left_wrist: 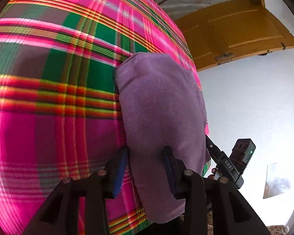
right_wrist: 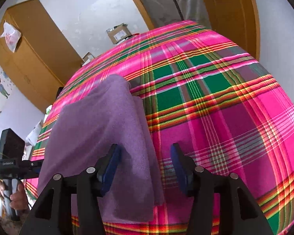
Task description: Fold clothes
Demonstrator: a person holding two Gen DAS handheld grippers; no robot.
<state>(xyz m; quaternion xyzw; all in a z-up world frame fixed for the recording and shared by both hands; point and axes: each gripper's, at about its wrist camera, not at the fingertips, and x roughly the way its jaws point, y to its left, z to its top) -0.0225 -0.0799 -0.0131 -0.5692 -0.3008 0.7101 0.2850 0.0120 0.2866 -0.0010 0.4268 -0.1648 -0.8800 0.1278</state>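
Black fingers with blue pads frame both views. Between the spread jaws of the left gripper [left_wrist: 145, 173] lies the near edge of the folded purple cloth [left_wrist: 158, 105]; its right pad rests against the fleece and its left pad stands just clear beside it, so nothing is pinched. From there the cloth runs forward, flat on the pink-and-green plaid bedspread [left_wrist: 54, 90].

In the right wrist view the right gripper [right_wrist: 145, 169] also stands wide apart, its left pad over the cloth [right_wrist: 100, 129] and its right pad over bare bedspread [right_wrist: 215, 107], gripping nothing (the cloth's folded layers show as a stepped edge ahead of the fingers).

Beyond the bed's far edge, ahead of the right gripper, sit an open cardboard box [right_wrist: 119, 32] whose contents cannot be made out, and a yellow wooden wardrobe [right_wrist: 27, 52] to the left. A hand [right_wrist: 19, 197] at lower left holds the other gripper's handle.
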